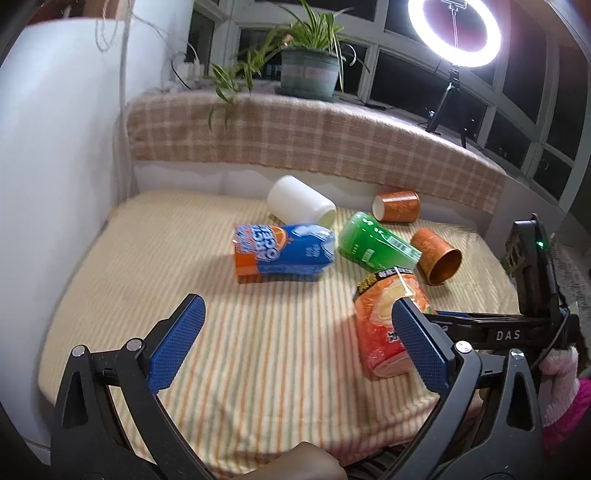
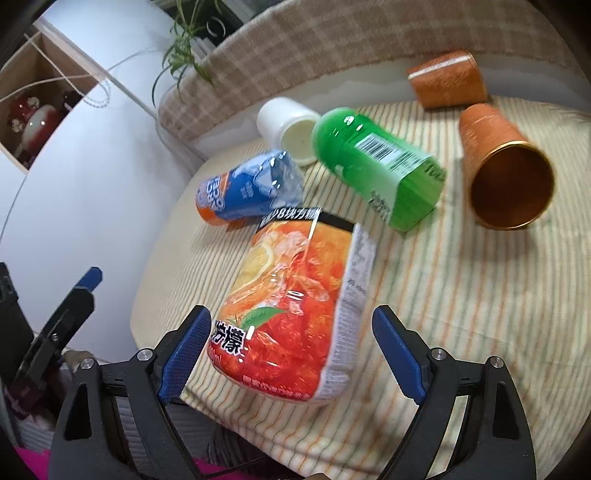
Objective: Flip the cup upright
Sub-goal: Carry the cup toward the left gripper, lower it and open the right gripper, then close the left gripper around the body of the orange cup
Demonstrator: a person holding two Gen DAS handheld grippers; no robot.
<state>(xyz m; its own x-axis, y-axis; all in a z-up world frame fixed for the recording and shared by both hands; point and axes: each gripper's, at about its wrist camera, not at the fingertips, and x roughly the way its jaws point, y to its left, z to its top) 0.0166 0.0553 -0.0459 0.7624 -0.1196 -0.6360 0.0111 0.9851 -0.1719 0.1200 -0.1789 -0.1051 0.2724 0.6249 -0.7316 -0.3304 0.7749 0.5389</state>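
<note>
Several cups lie on their sides on a striped cloth. An orange-red lemon-tea cup lies nearest; it also shows in the left wrist view. My right gripper is open, with its blue pads on either side of this cup's lower end, not touching. My left gripper is open and empty over bare cloth, left of that cup. Beyond lie a blue cup, a green cup, a white cup and two copper cups.
A plaid-covered ledge runs behind the table with a potted plant and a ring light on a tripod. A white wall stands at the left. The table's front edge is close below the grippers.
</note>
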